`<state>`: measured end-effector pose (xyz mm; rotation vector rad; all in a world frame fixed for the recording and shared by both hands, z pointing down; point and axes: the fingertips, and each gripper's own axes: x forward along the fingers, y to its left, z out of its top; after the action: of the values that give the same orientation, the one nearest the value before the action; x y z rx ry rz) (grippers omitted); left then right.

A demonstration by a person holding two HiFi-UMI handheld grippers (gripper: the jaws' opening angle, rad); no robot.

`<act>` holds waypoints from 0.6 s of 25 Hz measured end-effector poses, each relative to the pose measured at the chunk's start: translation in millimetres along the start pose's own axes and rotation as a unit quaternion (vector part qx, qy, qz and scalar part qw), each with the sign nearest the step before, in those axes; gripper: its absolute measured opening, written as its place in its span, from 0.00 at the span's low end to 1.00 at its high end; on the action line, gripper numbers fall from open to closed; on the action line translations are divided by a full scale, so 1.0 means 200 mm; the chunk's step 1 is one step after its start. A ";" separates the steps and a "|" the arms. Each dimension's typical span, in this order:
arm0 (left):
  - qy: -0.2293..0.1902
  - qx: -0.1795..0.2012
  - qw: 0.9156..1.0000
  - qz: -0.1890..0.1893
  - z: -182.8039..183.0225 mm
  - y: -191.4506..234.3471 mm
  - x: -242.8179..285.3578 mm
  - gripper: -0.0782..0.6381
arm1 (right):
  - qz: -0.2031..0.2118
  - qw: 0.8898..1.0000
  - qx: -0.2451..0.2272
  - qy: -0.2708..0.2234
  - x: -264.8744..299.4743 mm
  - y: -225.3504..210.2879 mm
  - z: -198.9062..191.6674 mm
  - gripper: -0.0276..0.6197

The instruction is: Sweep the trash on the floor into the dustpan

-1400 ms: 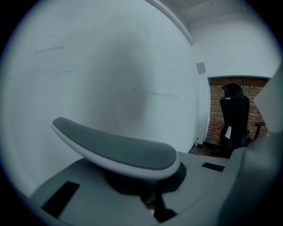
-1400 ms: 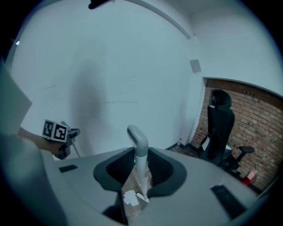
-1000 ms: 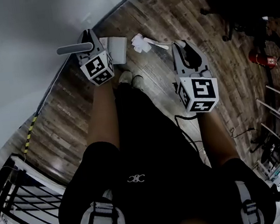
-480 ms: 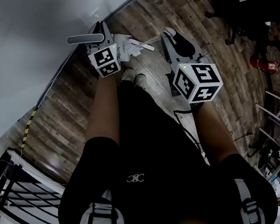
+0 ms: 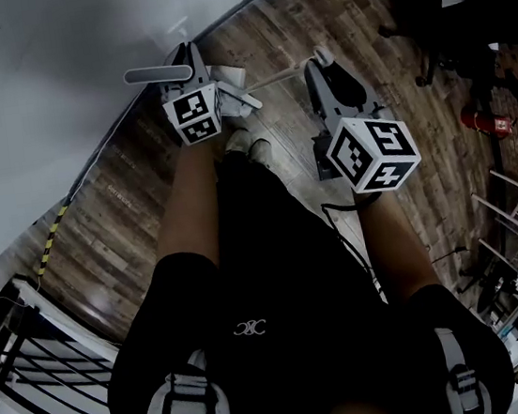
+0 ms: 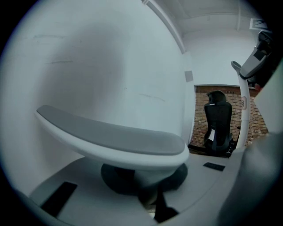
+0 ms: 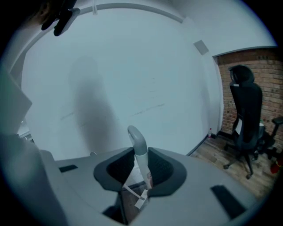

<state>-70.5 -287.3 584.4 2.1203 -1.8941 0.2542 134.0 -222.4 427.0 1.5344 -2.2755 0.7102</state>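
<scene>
- Left tongs [image 6: 145, 183] clenched on the stem of the dustpan handle [image 6: 110, 139]. The handle's flat grey top lies crosswise just above the pads.
- Right tongs [image 7: 139, 174] clenched on the broom handle [image 7: 138, 152]. The white stick stands upright between the dark pads, with its grey curved tip poking out at 12 o'clock.
- Head view: left tongs [image 5: 185, 64] at 11 o'clock of the frame, with the handle bar [image 5: 158, 73] sticking out toward 9 o'clock against the wall [image 5: 53, 77].
- Right tongs [image 5: 320, 59] at 1 o'clock. The broom stick [image 5: 282, 77] runs from them toward 9 o'clock, down to the left side.
- Dustpan [image 5: 230, 76] on the floor [image 5: 126, 200] just at 3 o'clock of the left tongs, close to the wall's foot.
- White bit [image 5: 247, 104] touching the dustpan's 5 o'clock edge. Trash or broom end, cannot tell.
- Shoes [image 5: 243, 143] at 6 o'clock of the dustpan, near it.
- Office chair [image 7: 245, 119] at 3 o'clock in the right gripper view, by a brick wall [image 7: 269, 84], well apart from the tongs.
</scene>
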 end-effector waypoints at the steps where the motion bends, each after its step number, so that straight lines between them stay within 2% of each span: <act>1: 0.000 0.000 1.000 -0.001 0.00 0.01 0.00 0.14 | 0.001 1.000 -0.007 -0.005 -0.02 0.01 0.01 0.20; 6: 0.004 0.007 1.000 -0.016 -0.01 0.01 -0.02 0.14 | 0.006 0.999 -0.038 -0.006 -0.16 0.00 -0.02 0.20; 9: 0.006 0.011 1.000 -0.025 -0.03 -0.02 -0.03 0.14 | -0.004 0.998 -0.056 0.007 -0.26 -0.09 -0.10 0.19; 12: 0.008 0.014 0.999 -0.031 -0.04 -0.05 -0.04 0.14 | 0.004 0.997 -0.072 0.021 -0.36 -0.18 -0.17 0.19; 15: 0.007 0.016 0.999 -0.032 -0.04 -0.05 -0.04 0.14 | 0.005 0.997 -0.072 0.030 -0.43 -0.26 -0.19 0.19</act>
<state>-60.3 -275.0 588.9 2.1908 -1.8222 0.2858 214.4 -150.5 426.3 1.4170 -2.2400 0.5730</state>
